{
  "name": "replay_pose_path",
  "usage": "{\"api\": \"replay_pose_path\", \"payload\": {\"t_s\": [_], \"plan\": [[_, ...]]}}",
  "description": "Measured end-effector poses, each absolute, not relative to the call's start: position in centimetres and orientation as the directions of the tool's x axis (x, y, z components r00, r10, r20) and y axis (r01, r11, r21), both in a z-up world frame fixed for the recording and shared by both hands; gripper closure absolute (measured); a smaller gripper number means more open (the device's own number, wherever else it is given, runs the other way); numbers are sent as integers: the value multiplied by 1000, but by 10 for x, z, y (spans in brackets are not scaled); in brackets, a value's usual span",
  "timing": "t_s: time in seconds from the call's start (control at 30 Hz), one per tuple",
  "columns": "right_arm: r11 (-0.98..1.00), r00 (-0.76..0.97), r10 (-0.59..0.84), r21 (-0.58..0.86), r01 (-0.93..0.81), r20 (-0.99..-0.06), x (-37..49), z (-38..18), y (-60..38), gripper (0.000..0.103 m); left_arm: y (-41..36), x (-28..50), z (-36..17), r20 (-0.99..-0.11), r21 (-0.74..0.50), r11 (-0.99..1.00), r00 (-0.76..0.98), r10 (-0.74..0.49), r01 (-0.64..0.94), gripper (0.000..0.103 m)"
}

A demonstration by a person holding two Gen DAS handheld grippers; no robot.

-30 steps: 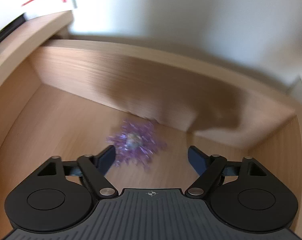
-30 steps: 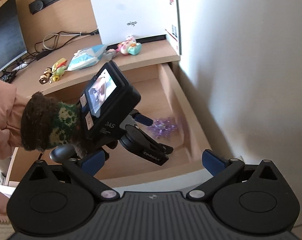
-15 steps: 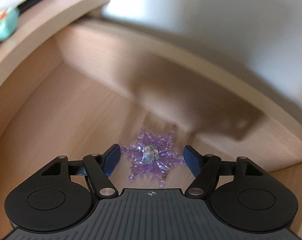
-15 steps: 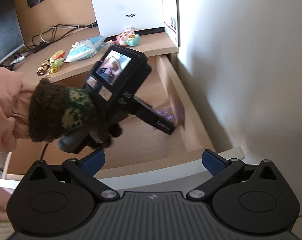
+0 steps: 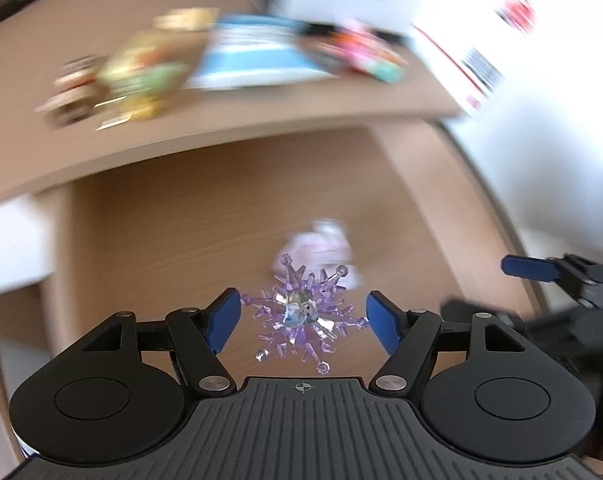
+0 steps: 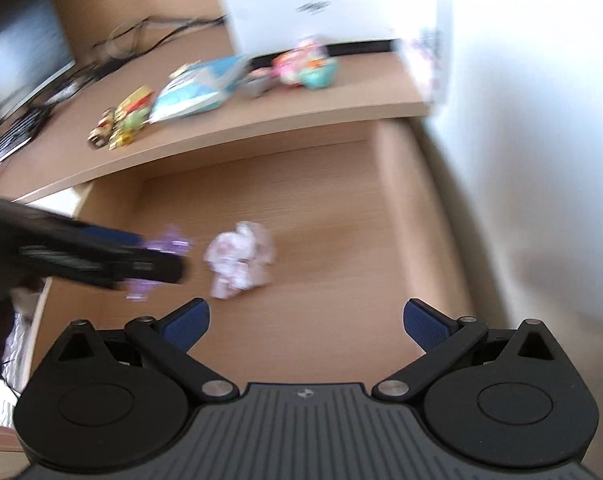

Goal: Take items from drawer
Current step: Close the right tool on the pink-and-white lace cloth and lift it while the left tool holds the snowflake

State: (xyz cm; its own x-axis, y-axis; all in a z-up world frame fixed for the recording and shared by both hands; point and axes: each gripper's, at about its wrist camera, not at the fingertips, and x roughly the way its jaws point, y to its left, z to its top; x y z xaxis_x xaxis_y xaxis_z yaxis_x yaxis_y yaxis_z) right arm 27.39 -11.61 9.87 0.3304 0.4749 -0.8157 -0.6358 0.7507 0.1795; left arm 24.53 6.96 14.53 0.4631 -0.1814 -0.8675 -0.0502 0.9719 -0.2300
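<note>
A purple crystal snowflake [image 5: 301, 312] sits between the blue fingers of my left gripper [image 5: 303, 322], which is shut on its tips; it stays sharp while everything behind it blurs. In the right wrist view that gripper [image 6: 141, 256] reaches in from the left over the open wooden drawer [image 6: 405, 216], with the snowflake [image 6: 169, 242] partly hidden by a finger. A crumpled pink-and-white item [image 6: 239, 260] lies on the drawer floor. My right gripper [image 6: 305, 320] hovers open above the drawer's front part, holding nothing.
On the desk top [image 6: 341, 104] above the drawer lie a blue-and-white packet [image 6: 197, 88], small colourful toys [image 6: 305, 66] and a yellow-green toy [image 6: 131, 114]. A white box [image 6: 309, 4] stands behind them. A white wall [image 6: 541, 120] borders the right.
My left gripper closed on the snowflake, lifted it off the drawer floor and swung left, away from the right drawer wall. The right gripper dropped closer over the drawer, and the crumpled item came into view.
</note>
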Motion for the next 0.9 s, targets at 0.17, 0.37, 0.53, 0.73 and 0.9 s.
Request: {"api": "replay_pose_path", "payload": {"t_s": [0.17,0.37,0.53,0.73,0.9], "plan": [[681,241,445,151,-717,-862,295,67,-39,0,104,197,124,-854,-292,935,494,-161,-201,28],[597,192,351,61,-800,-916,301,18,26,16,131,153,127,-858,-310,903,496,-131,-299,28],[593,175,311,48,-804,-934,299,5,37,43,122,164,111,-849,-326,896,509,-138,-301,28],[597,187,331,52,-800,-925,290,27,17,75,118,175,115,-842,-332,904,517,-155,-269,28],[661,273,410,78,-746,-870,290,76,-18,75,112,188,117,-830,-345,911,526,-185,-224,28]]}}
